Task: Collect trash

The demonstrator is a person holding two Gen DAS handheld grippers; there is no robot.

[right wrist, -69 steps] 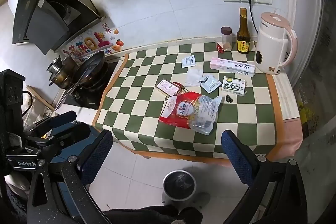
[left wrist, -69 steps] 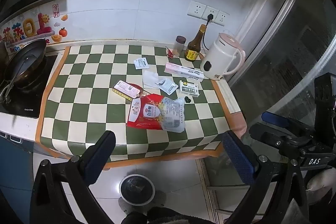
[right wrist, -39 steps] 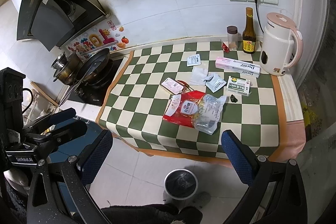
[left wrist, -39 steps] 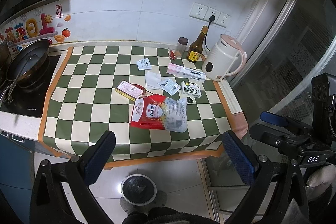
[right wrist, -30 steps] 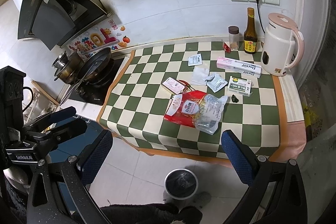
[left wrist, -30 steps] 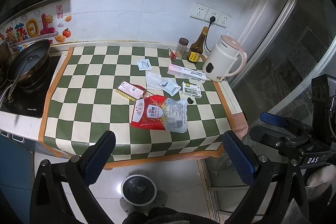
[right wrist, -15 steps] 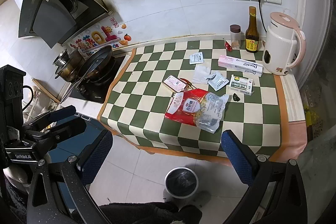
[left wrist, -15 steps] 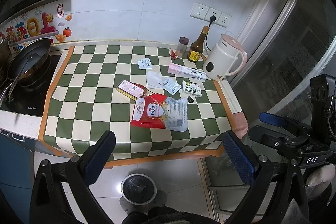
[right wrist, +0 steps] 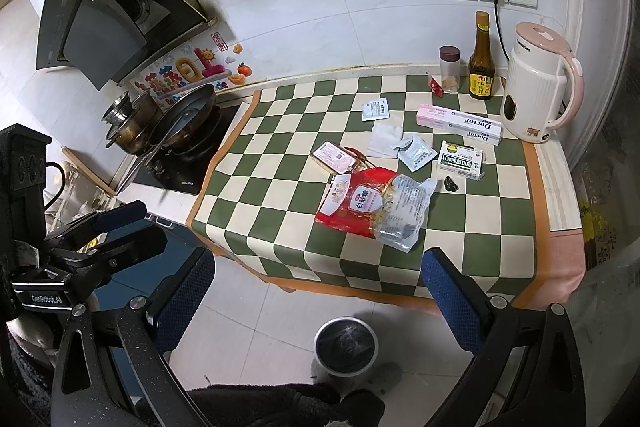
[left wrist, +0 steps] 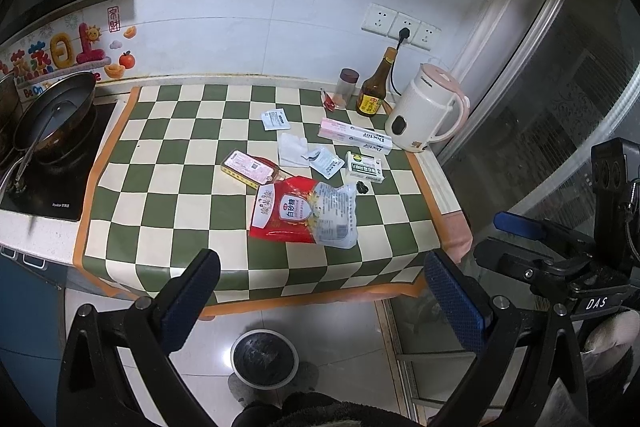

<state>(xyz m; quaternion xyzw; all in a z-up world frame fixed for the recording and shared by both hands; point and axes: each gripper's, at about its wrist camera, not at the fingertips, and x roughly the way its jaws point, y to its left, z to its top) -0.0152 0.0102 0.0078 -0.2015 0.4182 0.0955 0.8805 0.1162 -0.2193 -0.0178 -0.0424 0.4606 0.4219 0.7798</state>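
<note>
I hold both the left hand-held gripper (left wrist: 320, 291) and right hand-held gripper (right wrist: 318, 291) released, empty, before the desk's (left wrist: 188, 219) front edge.

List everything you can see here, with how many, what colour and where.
Sugar bag: 1, red and clear, mat centre.
Pink packet: 1, left of the bag's top.
White sachets: 2, mid-mat.
Tissue: 1, white, mid-mat.
Toothpaste box: 1, pink-white, by the kettle.
Green-white box: 1, right of centre.
Small black item: 1, beside that box.
Kettle: 1, white-pink, back right.
Bottle: 1, brown, back.
Spice jar: 1, back.
Pan: 1, dark, stove left.
Bin: 1, dark inside, floor.
Left tool: open, blue pads.
Right tool: open, blue pads.
</note>
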